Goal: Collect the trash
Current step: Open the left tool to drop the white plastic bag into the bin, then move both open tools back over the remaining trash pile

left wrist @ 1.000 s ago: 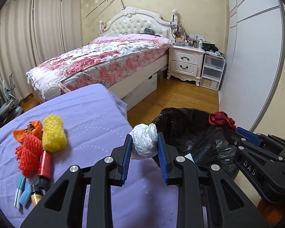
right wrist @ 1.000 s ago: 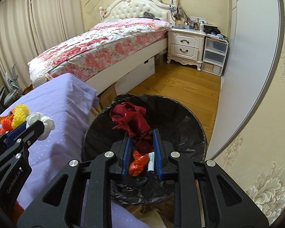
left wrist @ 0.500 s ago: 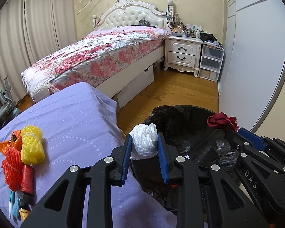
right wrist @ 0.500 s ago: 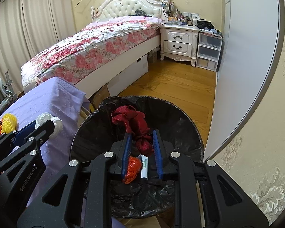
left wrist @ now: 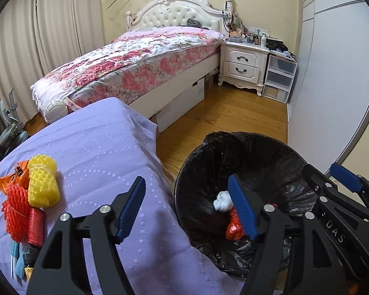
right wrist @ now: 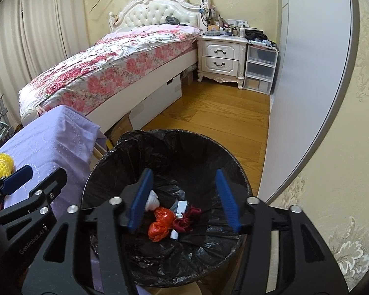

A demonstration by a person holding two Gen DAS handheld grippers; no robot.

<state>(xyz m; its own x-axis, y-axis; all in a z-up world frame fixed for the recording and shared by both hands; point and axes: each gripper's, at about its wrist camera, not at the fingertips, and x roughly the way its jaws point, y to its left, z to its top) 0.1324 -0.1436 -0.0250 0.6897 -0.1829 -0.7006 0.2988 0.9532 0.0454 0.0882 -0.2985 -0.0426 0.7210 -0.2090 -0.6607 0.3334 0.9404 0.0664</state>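
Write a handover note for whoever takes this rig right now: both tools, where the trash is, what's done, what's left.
Left tool: open, jaws just opened, nothing between them.
Right tool: same, above the black-lined trash bin.
In the bin: white crumpled plastic bag, dark red cloth, orange wrapper, small white tube.
Left on the purple-covered table: yellow foam net, orange mesh net, red spool.

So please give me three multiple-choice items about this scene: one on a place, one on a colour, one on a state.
1. Where does the white crumpled wad lie?
A. in the bin
B. on the purple cloth
C. on the floor

2. What colour is the bin liner?
A. blue
B. white
C. black

3. How is the right claw?
A. shut on a red rag
B. open, nothing between
C. shut, empty

Answers:
1 A, it rests among the trash at the bottom.
2 C, black film drapes over the rim.
3 B, its blue pads stand wide apart above the bin.
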